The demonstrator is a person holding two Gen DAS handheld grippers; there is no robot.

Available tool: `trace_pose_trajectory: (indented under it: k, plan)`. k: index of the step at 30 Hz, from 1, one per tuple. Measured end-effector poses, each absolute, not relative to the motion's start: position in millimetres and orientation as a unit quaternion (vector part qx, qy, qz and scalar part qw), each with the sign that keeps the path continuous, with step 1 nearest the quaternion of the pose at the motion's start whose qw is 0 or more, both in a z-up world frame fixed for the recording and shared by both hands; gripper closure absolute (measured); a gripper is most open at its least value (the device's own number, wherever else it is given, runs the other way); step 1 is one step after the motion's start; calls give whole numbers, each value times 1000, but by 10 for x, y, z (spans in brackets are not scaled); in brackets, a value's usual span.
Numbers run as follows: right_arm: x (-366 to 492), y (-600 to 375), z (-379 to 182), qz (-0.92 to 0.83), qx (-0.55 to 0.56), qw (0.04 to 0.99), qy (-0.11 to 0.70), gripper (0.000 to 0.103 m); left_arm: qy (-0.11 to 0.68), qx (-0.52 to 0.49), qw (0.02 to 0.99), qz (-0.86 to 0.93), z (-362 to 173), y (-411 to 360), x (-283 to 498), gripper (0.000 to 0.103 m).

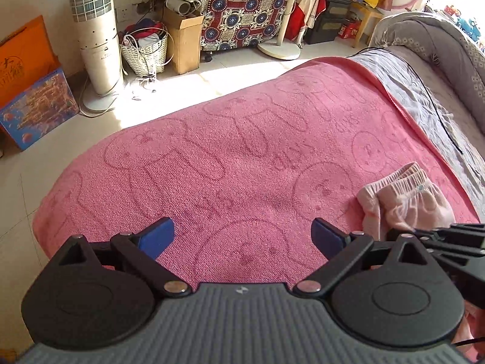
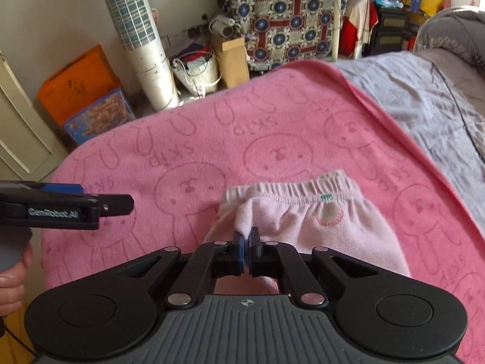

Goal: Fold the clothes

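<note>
Nearest the lens, the right hand-held gripper (image 2: 246, 236) is clenched on a fold of the pink trousers (image 2: 318, 221), pinching cloth just below the elastic waistband. The garment lies bunched ahead of it on the pink blanket (image 2: 182, 139) covering the bed. The left hand-held gripper (image 1: 242, 236) hovers released and empty, with the trousers off to its right. Folding looks barely begun or mid-way: the cloth is doubled up but rumpled, not yet a neat, flat stack.
</note>
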State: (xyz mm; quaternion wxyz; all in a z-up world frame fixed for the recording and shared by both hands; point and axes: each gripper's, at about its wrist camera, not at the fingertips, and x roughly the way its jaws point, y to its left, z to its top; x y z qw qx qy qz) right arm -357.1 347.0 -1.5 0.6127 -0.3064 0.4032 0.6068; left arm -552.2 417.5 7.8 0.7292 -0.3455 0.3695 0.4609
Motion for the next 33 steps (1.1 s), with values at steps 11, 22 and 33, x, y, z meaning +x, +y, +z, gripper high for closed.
trace_pose_trajectory:
  k: [11, 22, 33]
  plan:
    - [-3408, 2939, 158, 630, -248, 624, 389, 77, 345, -339, 808, 338, 295, 4102, -4804, 5]
    - [-1689, 1029, 464, 341, -365, 748, 437, 57, 444, -335, 764, 328, -174, 4041, -4106, 5]
    - [716, -1035, 143, -76, 145, 762, 627, 51, 486, -268, 751, 357, -265, 3900, -3906, 3]
